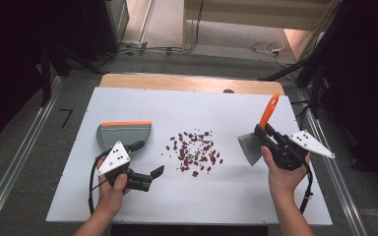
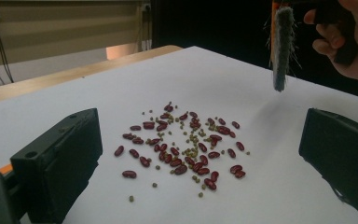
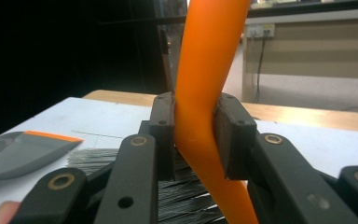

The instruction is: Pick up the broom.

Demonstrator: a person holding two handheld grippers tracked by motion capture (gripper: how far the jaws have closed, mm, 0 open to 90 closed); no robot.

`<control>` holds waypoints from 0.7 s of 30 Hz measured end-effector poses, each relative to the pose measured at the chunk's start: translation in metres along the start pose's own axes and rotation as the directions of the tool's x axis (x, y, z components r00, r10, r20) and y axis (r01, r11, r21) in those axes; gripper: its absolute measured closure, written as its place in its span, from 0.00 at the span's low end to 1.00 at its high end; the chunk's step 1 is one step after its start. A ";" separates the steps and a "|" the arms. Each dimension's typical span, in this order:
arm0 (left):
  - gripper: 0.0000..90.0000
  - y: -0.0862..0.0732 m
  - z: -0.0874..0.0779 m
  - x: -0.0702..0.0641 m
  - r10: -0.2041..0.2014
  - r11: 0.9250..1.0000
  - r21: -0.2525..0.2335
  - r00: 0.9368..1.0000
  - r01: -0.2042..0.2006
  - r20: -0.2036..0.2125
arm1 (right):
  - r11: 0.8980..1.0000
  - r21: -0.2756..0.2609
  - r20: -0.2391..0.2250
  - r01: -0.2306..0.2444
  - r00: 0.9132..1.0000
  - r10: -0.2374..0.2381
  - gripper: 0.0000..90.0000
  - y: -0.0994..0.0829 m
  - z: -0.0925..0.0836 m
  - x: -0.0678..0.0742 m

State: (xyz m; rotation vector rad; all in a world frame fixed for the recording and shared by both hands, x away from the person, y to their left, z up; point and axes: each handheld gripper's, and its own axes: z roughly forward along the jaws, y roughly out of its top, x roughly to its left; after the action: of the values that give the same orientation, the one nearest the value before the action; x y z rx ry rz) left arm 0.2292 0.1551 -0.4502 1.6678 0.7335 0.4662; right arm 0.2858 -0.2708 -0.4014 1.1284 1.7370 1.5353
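**Right gripper view: brush handle clamped**

The orange handle of the brush (image 3: 205,116) is seen pinched between the right gripper (image 3: 195,135) jaws; the high view shows it raised right of the beans (image 1: 194,151). The left gripper (image 1: 146,158) is held wide open, low beside the dustpan (image 1: 123,132).

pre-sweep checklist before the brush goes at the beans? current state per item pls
1. Right gripper shut on the brush handle: ok, fingers clamp it on both sides.
2. Brush bristles beside the pile, on the side away from the dustpan: ok.
3. Left gripper holding the dustpan: not ok, it is open and empty, the dustpan lies beyond it.
4. Beans in one loose pile of red beans and small green ones: ok, with a few strays.
5. Dustpan's orange lip facing the pile: not ok, it faces the far table edge.
6. Bristles touching the white sheet: cannot tell.
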 end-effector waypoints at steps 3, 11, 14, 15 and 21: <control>0.00 0.001 0.004 -0.004 -0.001 1.000 0.002 1.000 0.001 0.011 | 1.000 -0.007 -0.037 0.008 0.999 -0.009 0.77 0.002 0.002 0.012; 0.04 0.004 0.018 -0.019 -0.029 1.000 0.001 0.997 0.029 0.071 | 0.999 -0.014 -0.134 0.034 0.990 -0.035 0.77 0.002 0.007 0.049; 0.05 0.004 0.023 -0.025 -0.029 1.000 0.009 0.995 0.028 0.091 | 0.999 -0.015 -0.164 0.039 0.986 -0.041 0.77 0.001 0.010 0.063; 0.06 0.004 0.024 -0.028 -0.028 1.000 0.010 0.995 0.027 0.095 | 0.999 -0.013 -0.176 0.040 0.983 -0.041 0.77 0.001 0.010 0.067; 0.14 0.005 0.035 -0.043 -0.034 0.999 0.041 0.996 0.030 0.087 | 0.998 -0.012 -0.221 0.057 0.973 -0.058 0.77 -0.002 0.014 0.086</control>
State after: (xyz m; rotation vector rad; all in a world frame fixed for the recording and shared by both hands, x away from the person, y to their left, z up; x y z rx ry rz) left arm 0.2222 0.1004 -0.4496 1.7002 0.7078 0.3553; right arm 0.2546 -0.1894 -0.3955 0.9239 1.8916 1.6820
